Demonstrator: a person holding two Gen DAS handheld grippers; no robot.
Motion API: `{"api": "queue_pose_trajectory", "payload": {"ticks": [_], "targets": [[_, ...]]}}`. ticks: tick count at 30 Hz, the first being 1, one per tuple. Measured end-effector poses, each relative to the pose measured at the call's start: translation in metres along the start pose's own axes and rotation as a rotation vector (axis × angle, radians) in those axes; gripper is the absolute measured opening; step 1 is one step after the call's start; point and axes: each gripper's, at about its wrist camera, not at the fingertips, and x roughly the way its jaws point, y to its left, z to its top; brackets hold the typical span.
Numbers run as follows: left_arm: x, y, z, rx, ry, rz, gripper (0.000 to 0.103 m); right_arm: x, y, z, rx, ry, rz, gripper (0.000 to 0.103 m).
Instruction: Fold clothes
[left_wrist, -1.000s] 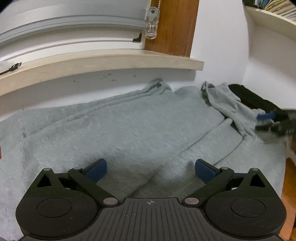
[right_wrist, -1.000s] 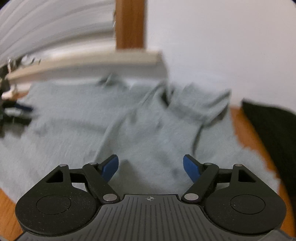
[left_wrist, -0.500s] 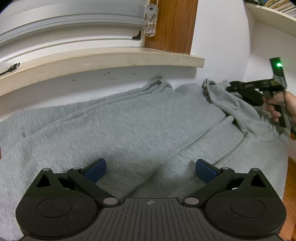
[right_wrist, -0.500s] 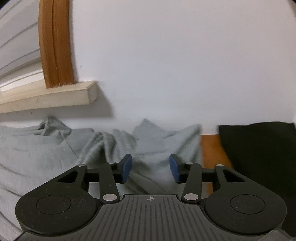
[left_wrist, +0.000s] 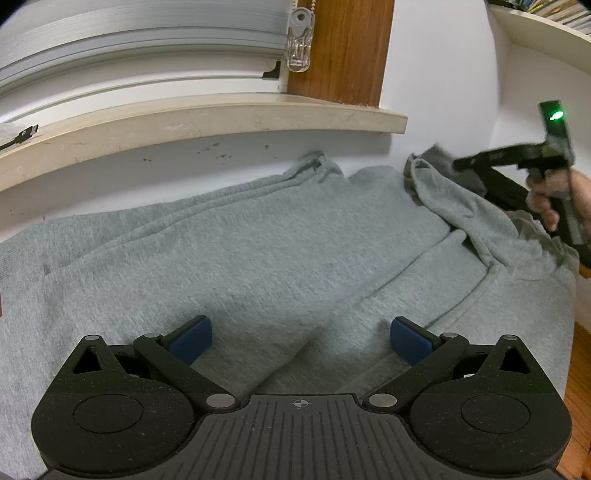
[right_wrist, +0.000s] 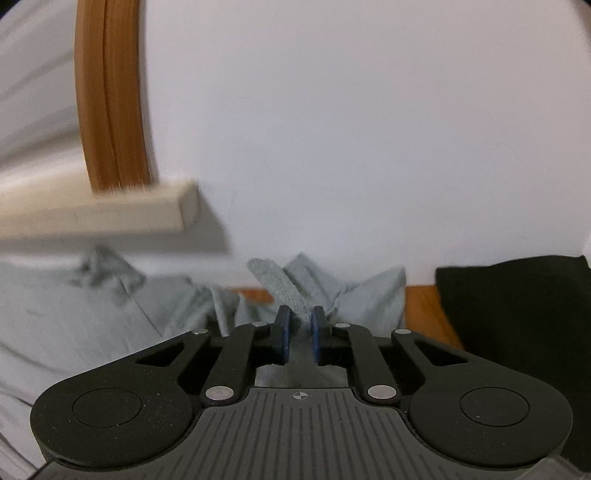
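**Right gripper closing on the sweatshirt's far corner**

Nearest the left wrist camera, the left gripper (left_wrist: 301, 338) hangs over the grey sweatshirt (left_wrist: 258, 258) with its blue pads (left_wrist: 190, 338) spread wide and nothing between them; the cloth lies flat beneath it, a long seam or fold running diagonally away toward the right; the garment covers most of the wooden surface (left_wrist: 580, 350), which shows only as a strip at the right edge. Further off, at the right of that view, a hand (left_wrist: 554, 199) grips the handle of the right gripper (right_wrist: 299, 334), a green light (left_wrist: 554, 117) glowing on top of it; its fingers reach into a raised, crumpled part of the sweatshirt near the wall. Seen from the right wrist camera, that gripper's jaws are closing, the blue pads nearly together with a ribbed grey edge of the sweatshirt (right_wrist: 284, 284) standing up between them; whether the pads already press on the cloth is hard to tell. Just right of it lies a black cloth (right_wrist: 517, 314) on the wood; behind everything run the pale window sill (left_wrist: 207, 118), the brown window frame (left_wrist: 343, 48), the closed blinds (left_wrist: 140, 37) with a clear plastic pull (left_wrist: 300, 44), and the white wall (right_wrist: 351, 129); a cable plug (left_wrist: 24, 133) rests at the sill's left end.
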Motion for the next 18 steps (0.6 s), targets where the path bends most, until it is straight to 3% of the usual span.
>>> {"api": "queue_pose_trajectory", "payload": {"ticks": [5,10,13,18], "targets": [[0.0,0.0,0.0,0.003,0.002,0.001,0.103,-0.047,0.013,0.015,0.062,-0.064,0.126,0.012],[0.0,0.0,0.001,0.004,0.004,0.0,0.103,-0.097,0.058,0.017,0.06,-0.111,0.335,0.012],[0.001,0.001,0.001,0.005,0.005,0.0,0.103,-0.105,0.086,0.006,0.036,-0.082,0.422,0.012],[0.001,0.001,0.001,0.006,0.005,-0.001,0.103,-0.095,0.111,-0.02,-0.006,0.004,0.465,0.016]]}}
